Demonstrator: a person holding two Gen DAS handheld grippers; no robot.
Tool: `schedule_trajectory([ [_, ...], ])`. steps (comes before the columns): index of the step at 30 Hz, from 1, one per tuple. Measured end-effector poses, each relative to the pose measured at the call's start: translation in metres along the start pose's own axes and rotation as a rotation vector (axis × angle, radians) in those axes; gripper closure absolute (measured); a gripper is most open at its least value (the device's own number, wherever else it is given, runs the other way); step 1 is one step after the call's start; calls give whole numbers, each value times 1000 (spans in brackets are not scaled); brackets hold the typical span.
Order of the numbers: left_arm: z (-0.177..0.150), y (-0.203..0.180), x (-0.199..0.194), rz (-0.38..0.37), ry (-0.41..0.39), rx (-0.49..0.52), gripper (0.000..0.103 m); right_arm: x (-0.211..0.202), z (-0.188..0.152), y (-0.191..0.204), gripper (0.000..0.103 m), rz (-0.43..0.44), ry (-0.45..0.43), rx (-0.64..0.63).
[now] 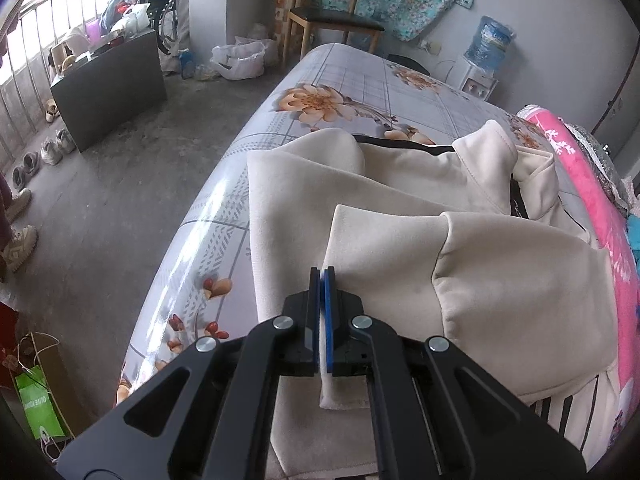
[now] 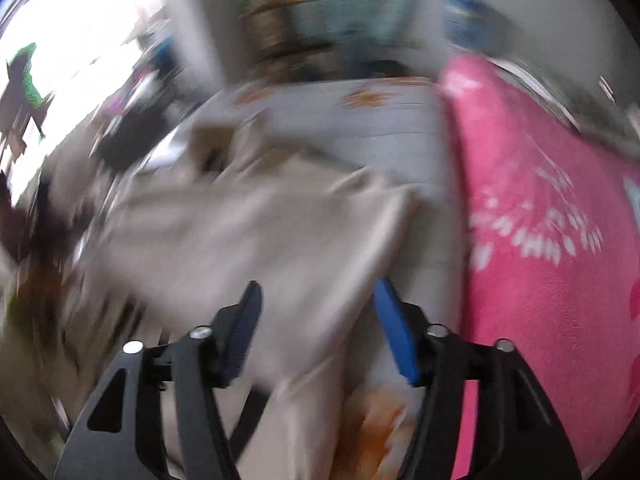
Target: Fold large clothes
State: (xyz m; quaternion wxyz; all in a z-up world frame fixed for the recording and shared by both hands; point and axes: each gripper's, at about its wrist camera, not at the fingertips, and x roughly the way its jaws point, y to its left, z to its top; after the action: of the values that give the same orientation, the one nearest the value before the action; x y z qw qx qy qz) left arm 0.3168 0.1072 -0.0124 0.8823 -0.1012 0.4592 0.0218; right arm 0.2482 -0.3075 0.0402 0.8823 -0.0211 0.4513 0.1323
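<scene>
The bed (image 1: 360,92) serves as the landmark. The garment (image 1: 400,208) lies spread on it, reaching its near end, with one sleeve (image 1: 500,280) folded across the body. A blanket (image 1: 592,200) lies on the bed along the garment's right side. Beyond the bed's far end stand a chair (image 1: 332,12) and, to its right, a water dispenser (image 1: 486,56). Left of the bed, on the floor, stands a cabinet (image 1: 108,84), with shoes (image 1: 44,156) in a row near it. A paper bag (image 1: 40,400) stands by the bed's near left corner.
</scene>
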Motion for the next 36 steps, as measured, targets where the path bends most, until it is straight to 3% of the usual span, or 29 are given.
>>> schedule_trajectory([
  [4, 3, -2, -1, 0, 3, -1, 102, 18, -35, 40, 40, -129, 123, -235],
  [6, 5, -5, -4, -3, -2, 4, 102, 30, -45, 48, 44, -176, 164, -289],
  [7, 8, -7, -10, -5, -9, 12, 102, 35, -48, 51, 52, -221, 170, -314],
  [8, 11, -10, -18, -12, -21, 24, 102, 36, -49, 53, 77, -259, 169, -332],
  [9, 13, -11, -24, -18, -29, 31, 102, 35, -48, 53, 86, -308, 163, -336],
  [11, 16, -15, -44, -43, -55, 48, 102, 25, -46, 51, 92, -316, 120, -310],
  [13, 14, -16, -51, -32, -73, 66, 102, 12, -42, 46, 92, -316, 68, -275],
  [16, 3, -16, -28, 18, -25, 97, 102, 20, -46, 33, 93, -300, 92, -223],
  [19, -7, -6, -6, 1, 8, 62, 102, 30, -48, 29, 93, -296, 99, -210],
  [24, -5, -7, -19, -11, -78, 71, 102, 23, -44, 35, 93, -319, 57, -216],
  [28, -8, -9, -3, 20, -13, 93, 101, 34, -49, 34, 91, -326, 82, -230],
  [32, -9, -9, -10, 19, -35, 106, 97, 31, -51, 35, 69, -343, 88, -239],
  [36, -8, -4, -42, -19, -117, 97, 83, 7, -54, 36, 54, -321, 93, -218],
])
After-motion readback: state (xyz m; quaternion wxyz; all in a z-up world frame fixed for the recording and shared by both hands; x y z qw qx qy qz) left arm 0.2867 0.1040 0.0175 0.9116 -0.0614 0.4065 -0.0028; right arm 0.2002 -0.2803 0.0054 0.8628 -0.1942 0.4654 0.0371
